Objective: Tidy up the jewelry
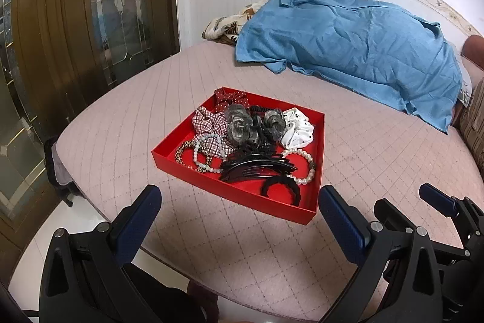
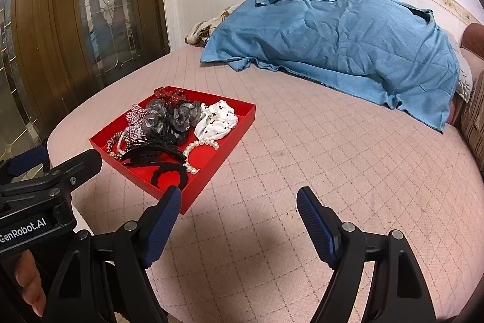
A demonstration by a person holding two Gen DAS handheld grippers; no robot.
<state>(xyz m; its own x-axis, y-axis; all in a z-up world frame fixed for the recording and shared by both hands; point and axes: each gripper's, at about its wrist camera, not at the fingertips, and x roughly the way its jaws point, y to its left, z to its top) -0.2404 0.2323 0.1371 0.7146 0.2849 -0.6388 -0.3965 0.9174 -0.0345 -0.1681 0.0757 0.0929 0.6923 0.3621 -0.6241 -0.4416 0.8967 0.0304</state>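
Observation:
A red tray point(image 1: 193, 176) point(image 2: 233, 141) lies on the pink quilted bed. It holds several scrunchies, among them a white dotted scrunchie point(image 1: 298, 127) point(image 2: 216, 120) and grey gauze ones point(image 1: 239, 123), a pearl bracelet point(image 1: 305, 168) point(image 2: 196, 146), a pale bead bracelet point(image 1: 199, 153) and a large black claw clip point(image 1: 257, 168) point(image 2: 151, 155). My left gripper point(image 1: 239, 191) point(image 2: 57, 159) hovers open just in front of the tray, nothing between its fingers. My right gripper point(image 2: 239, 192) point(image 1: 408, 202) stands open over bare quilt to the right of the tray's near corner.
A blue cloth point(image 1: 348, 50) point(image 2: 332, 50) covers a heap at the back of the bed by the white wall. A wooden door with glass panes point(image 1: 90, 20) stands left. The bed's edge point(image 1: 69, 159) drops to the floor beside the tray.

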